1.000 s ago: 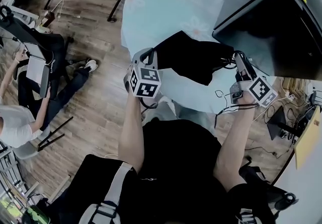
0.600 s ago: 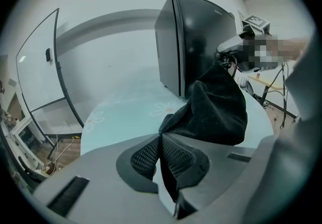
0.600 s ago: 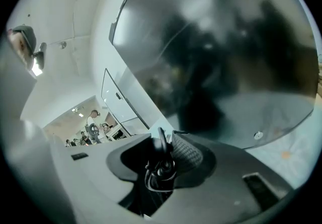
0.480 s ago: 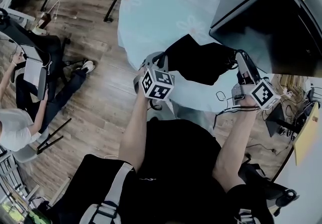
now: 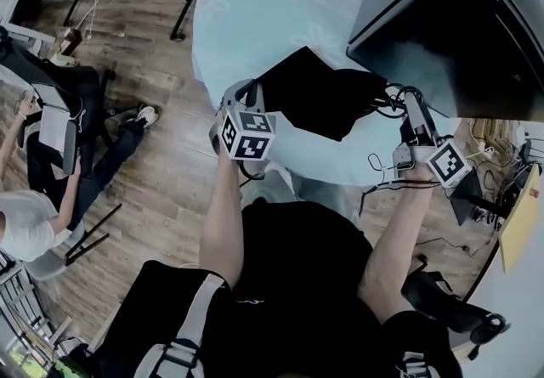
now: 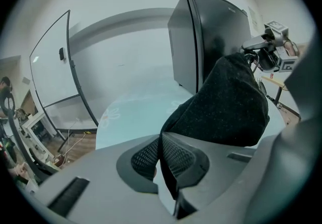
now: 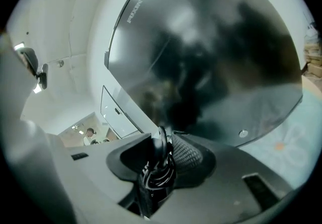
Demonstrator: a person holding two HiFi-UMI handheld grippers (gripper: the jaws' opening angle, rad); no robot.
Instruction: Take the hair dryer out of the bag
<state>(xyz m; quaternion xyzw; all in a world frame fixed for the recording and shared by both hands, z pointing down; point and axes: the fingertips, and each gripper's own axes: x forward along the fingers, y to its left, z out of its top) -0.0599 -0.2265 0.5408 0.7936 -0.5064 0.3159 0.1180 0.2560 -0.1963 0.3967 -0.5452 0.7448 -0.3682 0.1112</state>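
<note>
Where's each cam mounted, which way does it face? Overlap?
Head view: on the person's head, steeply down at the round table; forearms, torso show.
Left gripper view: on the left gripper, along fingers shut on the black bag.
Right gripper view: on the right gripper, facing the dark cabinet; fingers grip a black cord.
Shared: head and left gripper views show the bag.
</note>
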